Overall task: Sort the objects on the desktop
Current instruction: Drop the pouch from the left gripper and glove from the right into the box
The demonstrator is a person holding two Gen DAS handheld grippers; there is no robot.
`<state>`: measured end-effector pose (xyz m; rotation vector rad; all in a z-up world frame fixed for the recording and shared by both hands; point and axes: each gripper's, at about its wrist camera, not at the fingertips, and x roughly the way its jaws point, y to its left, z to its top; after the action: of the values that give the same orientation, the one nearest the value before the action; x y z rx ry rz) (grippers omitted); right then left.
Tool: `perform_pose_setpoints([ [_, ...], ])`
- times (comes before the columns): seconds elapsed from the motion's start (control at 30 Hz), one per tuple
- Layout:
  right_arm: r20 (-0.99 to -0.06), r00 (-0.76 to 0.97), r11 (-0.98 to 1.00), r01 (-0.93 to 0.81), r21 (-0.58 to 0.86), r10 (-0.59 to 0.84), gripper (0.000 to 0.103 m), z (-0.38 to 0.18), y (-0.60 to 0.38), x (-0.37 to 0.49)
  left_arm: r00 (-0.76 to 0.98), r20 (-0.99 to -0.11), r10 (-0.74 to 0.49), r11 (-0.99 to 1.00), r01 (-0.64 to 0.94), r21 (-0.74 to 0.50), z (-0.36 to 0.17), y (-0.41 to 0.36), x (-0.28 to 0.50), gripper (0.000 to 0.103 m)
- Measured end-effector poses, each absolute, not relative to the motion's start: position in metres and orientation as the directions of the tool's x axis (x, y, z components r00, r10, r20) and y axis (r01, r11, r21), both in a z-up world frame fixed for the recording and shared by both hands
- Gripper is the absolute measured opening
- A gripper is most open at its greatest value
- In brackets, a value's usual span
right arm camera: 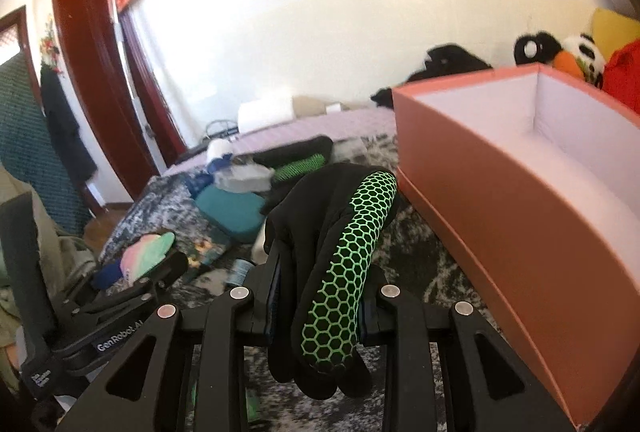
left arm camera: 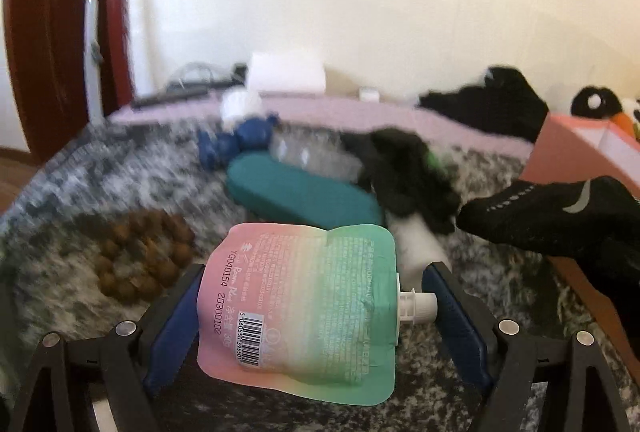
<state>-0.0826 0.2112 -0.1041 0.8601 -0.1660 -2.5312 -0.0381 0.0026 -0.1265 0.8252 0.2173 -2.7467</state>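
Observation:
A pink-to-green spouted pouch (left arm camera: pixel 304 304) lies sideways between the blue pads of my left gripper (left arm camera: pixel 316 272). One pad presses its flat bottom edge and the other its white cap, holding it above the mottled grey blanket (left arm camera: pixel 80 183). In the right wrist view my right gripper (right arm camera: pixel 324 264) is shut on a black sock with a green honeycomb sole (right arm camera: pixel 344 252), which droops over the fingers. That sock (left arm camera: pixel 560 220) also shows at the right edge of the left wrist view. The left gripper (right arm camera: pixel 160 268) with the pouch (right arm camera: pixel 146 252) sits low at the left. An open pink box (right arm camera: pixel 500 191) stands to the right.
On the blanket lie a teal case (left arm camera: pixel 300 191), a blue figure (left arm camera: pixel 236 143), a clear bottle (left arm camera: pixel 316 151), a second black sock (left arm camera: pixel 408 175), brown beads (left arm camera: pixel 140 256) and a white cylinder (left arm camera: pixel 416 248). Plush toys (right arm camera: pixel 576 55) stand behind the box.

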Motion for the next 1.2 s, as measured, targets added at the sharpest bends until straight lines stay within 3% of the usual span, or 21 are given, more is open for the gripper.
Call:
perform_pose_setpoints([
  [0.27, -0.466, -0.749, -0.881, 0.422, 0.212, -0.471, 0.030, -0.048, 0.219, -0.044, -0.844, -0.493, -0.212, -0.961, 0.271, -0.050, -0.076, 0.021, -0.017, 0.088],
  [0.37, -0.491, -0.754, -0.898, 0.399, 0.186, -0.437, 0.030, -0.030, 0.226, -0.035, -0.853, -0.485, -0.192, -0.969, 0.243, -0.045, -0.064, 0.035, -0.018, 0.089],
  [0.6, -0.459, -0.810, -0.931, 0.317, 0.180, -0.365, 0.030, 0.006, 0.282, -0.030, -0.878, -0.479, -0.008, -0.989, 0.079, -0.129, -0.026, 0.093, -0.042, 0.089],
  [0.9, -0.470, -0.868, -0.983, 0.097, 0.157, -0.161, 0.030, 0.027, 0.389, -0.059, -0.857, -0.470, 0.213, -0.977, -0.181, -0.113, -0.018, 0.224, -0.110, 0.089],
  [1.03, -0.552, -0.831, -0.987, -0.028, 0.156, -0.063, 0.035, 0.010, 0.427, -0.092, -0.781, -0.569, 0.258, -0.965, -0.236, -0.114, -0.051, 0.258, -0.152, 0.089],
  [1.07, -0.581, -0.813, -0.987, -0.065, 0.147, -0.033, 0.044, 0.003, 0.435, -0.101, -0.750, -0.602, 0.274, -0.961, -0.243, -0.135, -0.061, 0.261, -0.162, 0.090],
  [1.1, -0.584, -0.811, -0.980, -0.091, 0.176, -0.030, 0.067, -0.001, 0.443, -0.104, -0.716, -0.633, 0.294, -0.956, -0.224, -0.191, -0.072, 0.253, -0.170, 0.090],
  [1.17, -0.568, -0.822, -0.966, -0.109, 0.235, -0.045, 0.100, -0.004, 0.453, -0.106, -0.687, -0.636, 0.352, -0.934, -0.213, -0.288, -0.082, 0.236, -0.176, 0.090],
  [1.2, -0.549, -0.834, -0.959, -0.102, 0.263, -0.062, 0.100, -0.004, 0.456, -0.103, -0.691, -0.615, 0.379, -0.921, -0.217, -0.324, -0.082, 0.228, -0.173, 0.090],
])
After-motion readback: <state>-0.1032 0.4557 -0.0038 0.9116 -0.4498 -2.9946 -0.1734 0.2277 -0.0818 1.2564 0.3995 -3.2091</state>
